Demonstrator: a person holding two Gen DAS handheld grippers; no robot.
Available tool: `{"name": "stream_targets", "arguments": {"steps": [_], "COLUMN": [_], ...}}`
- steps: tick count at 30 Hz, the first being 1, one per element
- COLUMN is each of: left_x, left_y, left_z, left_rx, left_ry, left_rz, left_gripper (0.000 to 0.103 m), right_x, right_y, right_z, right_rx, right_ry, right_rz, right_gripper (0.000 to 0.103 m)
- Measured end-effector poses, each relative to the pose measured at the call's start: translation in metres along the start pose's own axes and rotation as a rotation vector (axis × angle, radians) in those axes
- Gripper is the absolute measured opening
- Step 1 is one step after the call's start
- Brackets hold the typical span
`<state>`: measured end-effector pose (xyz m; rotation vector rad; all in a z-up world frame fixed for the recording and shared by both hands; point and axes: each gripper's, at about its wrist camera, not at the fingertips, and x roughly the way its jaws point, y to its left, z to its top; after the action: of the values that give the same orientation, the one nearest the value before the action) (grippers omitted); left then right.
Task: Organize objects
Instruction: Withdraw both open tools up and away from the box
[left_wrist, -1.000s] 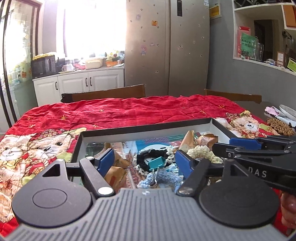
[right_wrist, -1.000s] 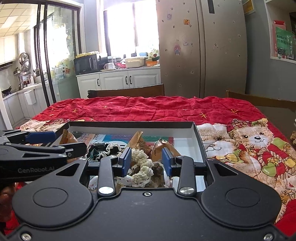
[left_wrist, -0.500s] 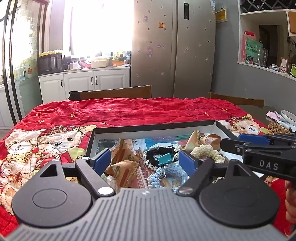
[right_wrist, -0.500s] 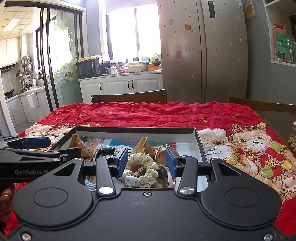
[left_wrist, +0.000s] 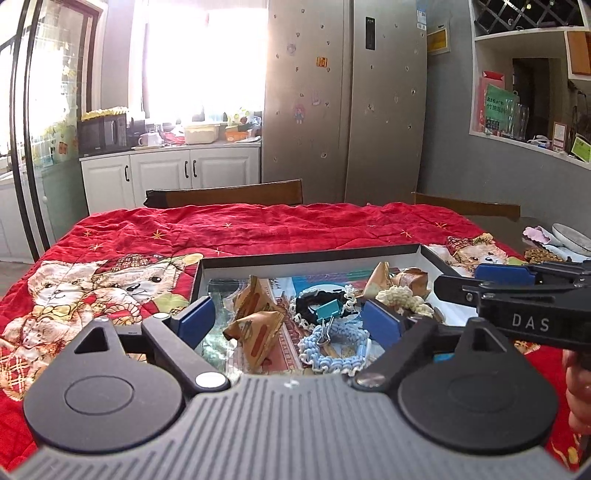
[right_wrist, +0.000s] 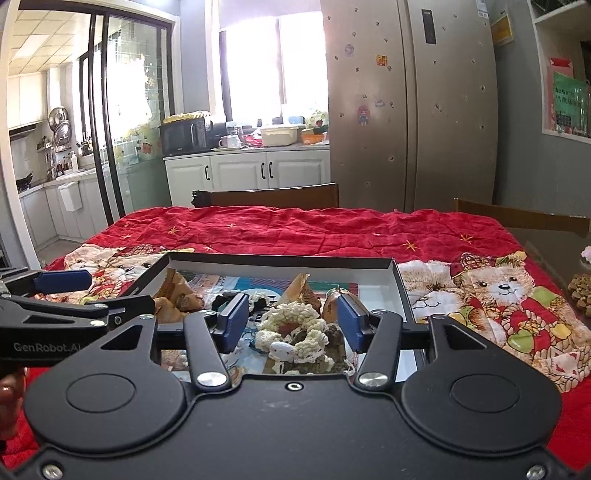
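Observation:
A shallow black-rimmed box (left_wrist: 310, 256) (right_wrist: 280, 257) lies on the red quilt and holds small items. In the left wrist view my left gripper (left_wrist: 288, 319) hangs over its near side, jaws opening wide with nothing pressed between them; below lie a teal binder clip (left_wrist: 328, 308), a pale blue crochet piece (left_wrist: 336, 345) and tan triangular packets (left_wrist: 258, 325). In the right wrist view my right gripper (right_wrist: 291, 323) has its jaws opening, and a cream crochet ring (right_wrist: 291, 328) lies below between the pads, untouched. Each gripper shows in the other's view.
The red quilt with bear prints (right_wrist: 498, 295) covers the table. Two wooden chair backs (left_wrist: 225, 195) (right_wrist: 521, 218) stand at the far edge. Plates and a dish of brown bits (left_wrist: 543, 254) sit at the right. Cabinets and a fridge stand behind.
Both grippers have drawn back and up from the box. The right jaws have widened off the cream crochet ring, which now lies in the box. The left jaws have widened a little.

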<state>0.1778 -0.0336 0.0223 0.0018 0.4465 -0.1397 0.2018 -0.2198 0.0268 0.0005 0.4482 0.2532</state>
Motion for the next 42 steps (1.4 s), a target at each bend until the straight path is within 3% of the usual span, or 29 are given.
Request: {"name": "stream_targets", "arguments": {"steps": [10,17,29,42], "left_x": [-0.035,-0.061,-0.093,-0.131], "left_y": [-0.001,-0.006,0.002,-0.008], "left_z": [-0.004,-0.008,-0.022,-0.04], "left_rx": [0.013,0.041,0.002,0.027], "left_ry": [-0.012,-0.015,0.041,0.037], "left_rz": [-0.007,-0.009,-0.01,-0.027], "left_gripper": [0.102,0.103,0.103,0.103], "right_x": [-0.038,-0.067,-0.112,-0.15], "right_y": [0.015,0.022,0.022,0.026], "right_z": [-0.002,-0.005,-0.015,-0.03], "right_rx": [-0.047,-0.064,-0.017,0.012], "right_ry": [0.005,0.018,0.039,0.045], "right_rz": [-0.035,-0.06,-0.07,-0.085], "right_gripper": [0.064,0.067,0.077,0.084]}}
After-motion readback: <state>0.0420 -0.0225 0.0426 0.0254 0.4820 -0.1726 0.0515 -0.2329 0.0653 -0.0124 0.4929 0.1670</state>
